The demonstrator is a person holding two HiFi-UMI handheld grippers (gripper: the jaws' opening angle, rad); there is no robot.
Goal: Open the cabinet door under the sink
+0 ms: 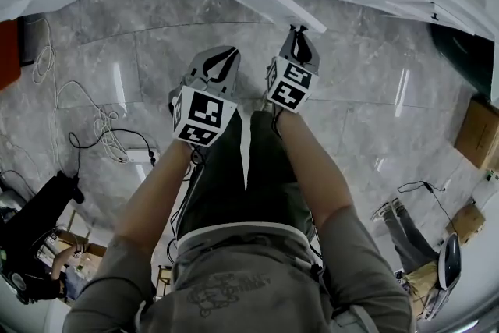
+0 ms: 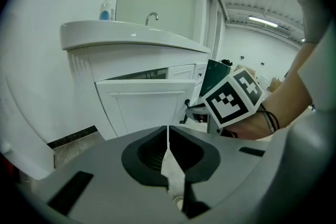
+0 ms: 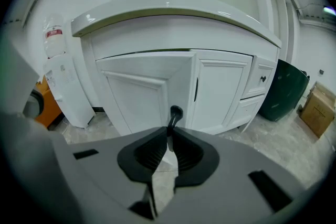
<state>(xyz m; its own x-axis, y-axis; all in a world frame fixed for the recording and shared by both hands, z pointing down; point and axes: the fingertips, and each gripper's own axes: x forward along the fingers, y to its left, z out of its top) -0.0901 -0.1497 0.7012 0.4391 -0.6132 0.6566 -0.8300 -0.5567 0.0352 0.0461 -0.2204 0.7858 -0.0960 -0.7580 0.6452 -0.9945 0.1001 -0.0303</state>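
Note:
The white cabinet under the sink (image 2: 131, 36) has its left door (image 3: 139, 94) swung partly outward. In the right gripper view my right gripper (image 3: 169, 131) is shut on that door's black handle (image 3: 175, 112), which sticks up between the jaw tips. In the head view the right gripper (image 1: 300, 33) meets the free edge of the open door (image 1: 265, 0). My left gripper (image 2: 168, 136) is shut with nothing in it and hangs in the air just left of the right one (image 2: 233, 98); in the head view the left gripper (image 1: 222, 62) is over the floor.
The cabinet's right door (image 3: 220, 89) is closed and has a black handle; drawers (image 3: 261, 78) lie beside it. A dark green bin (image 3: 286, 89) and a cardboard box (image 3: 316, 107) stand to the right, a white appliance (image 3: 63, 89) to the left. Cables (image 1: 101, 121) lie on the grey floor. Another person's legs (image 1: 405, 238) show at the lower right.

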